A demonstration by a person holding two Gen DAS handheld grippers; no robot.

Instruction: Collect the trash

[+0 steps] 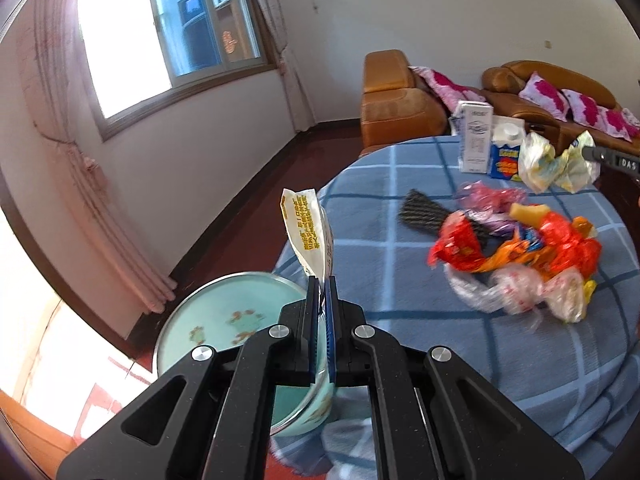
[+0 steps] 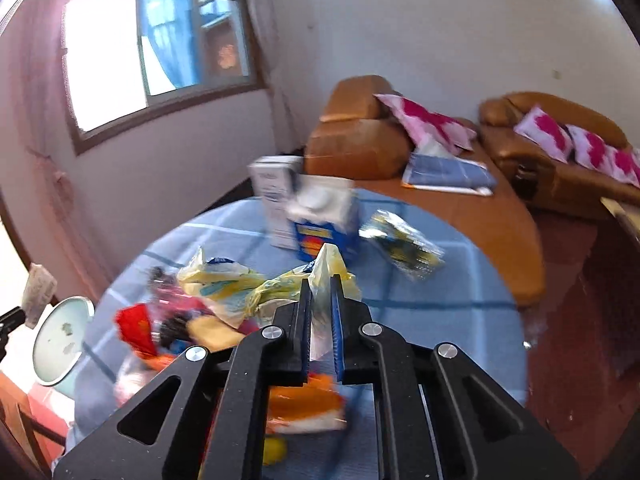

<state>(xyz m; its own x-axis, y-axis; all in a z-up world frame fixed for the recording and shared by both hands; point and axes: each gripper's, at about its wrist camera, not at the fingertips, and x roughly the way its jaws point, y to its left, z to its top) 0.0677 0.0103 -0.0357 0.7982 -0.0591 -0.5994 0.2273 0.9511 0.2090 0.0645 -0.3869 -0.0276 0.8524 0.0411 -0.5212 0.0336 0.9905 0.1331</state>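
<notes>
A: Far left, at about nine o'clock off the bench [image 1: 400, 320] edge: pale green bin [image 1: 224, 320], open-topped, standing on the floor. Seemingly nothing in it but printed figures on the inner base.

B: And right above its rim?

A: Left hand-held gripper [image 1: 323, 280], clamped together on a white and yellow wrapper [image 1: 306, 232], held upright over the near rim of the bin. Not dropped yet.

B: Moving rightward across the blue checked cloth?

A: Dark ridged object [image 1: 424, 212] at roughly twelve o'clock of the pile, partly tucked under it. Then the main heap of wrappers [image 1: 520, 256], red, orange, clear and pinkish, toward three o'clock from the left jaws. Untouched, by the look of it.

B: Behind the heap?

A: Two cartons, a tall white carton [image 1: 474, 136] and a shorter blue carton [image 1: 506, 152], standing touching at the far edge, near one o'clock. Upright, not collected.

B: Farthest right?

A: Right hand-held gripper [image 2: 321, 280], closed down on a crumpled yellow and white bag [image 2: 256, 292], lifted clear of the cloth. One more foil packet [image 2: 404, 244] lying beyond, at two o'clock.

B: Progress, then?

A: Early, judging by this. Two pieces in hand, none visibly binned, most of the heap plus cartons and foil packet left.
</notes>
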